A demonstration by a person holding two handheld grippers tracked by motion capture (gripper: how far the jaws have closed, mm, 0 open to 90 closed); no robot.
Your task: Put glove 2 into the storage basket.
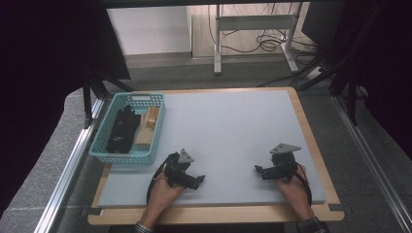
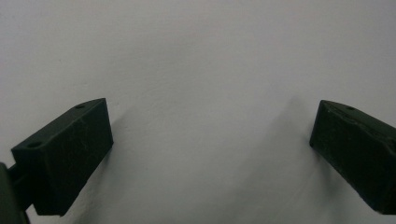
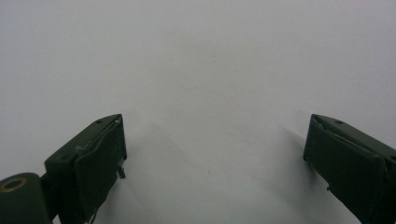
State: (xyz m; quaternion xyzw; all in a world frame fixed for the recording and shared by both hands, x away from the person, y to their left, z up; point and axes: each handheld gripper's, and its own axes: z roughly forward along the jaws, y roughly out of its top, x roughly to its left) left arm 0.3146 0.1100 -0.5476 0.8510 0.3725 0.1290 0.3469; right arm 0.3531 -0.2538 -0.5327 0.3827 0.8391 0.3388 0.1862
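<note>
My left gripper (image 1: pixel 198 180) rests low on the grey table mat (image 1: pixel 233 131), jaws spread wide, nothing between them. My right gripper (image 1: pixel 259 170) is the same, spread and empty, well apart. The blue basket (image 1: pixel 108 127) sits far left, holding black gloves (image 1: pixel 122 129) and wooden blocks (image 1: pixel 147 127).

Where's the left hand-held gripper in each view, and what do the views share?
High view: the left hand-held gripper sits at bottom centre-left, over the near part of the grey mat, just right of the blue basket.
Left gripper view: its own two black jaws rise from the bottom corners, wide apart, nothing between them.
Right gripper view: those jaws belong to the right hand-held gripper.
Shared landmark: the grey mat behind the jaws.
</note>
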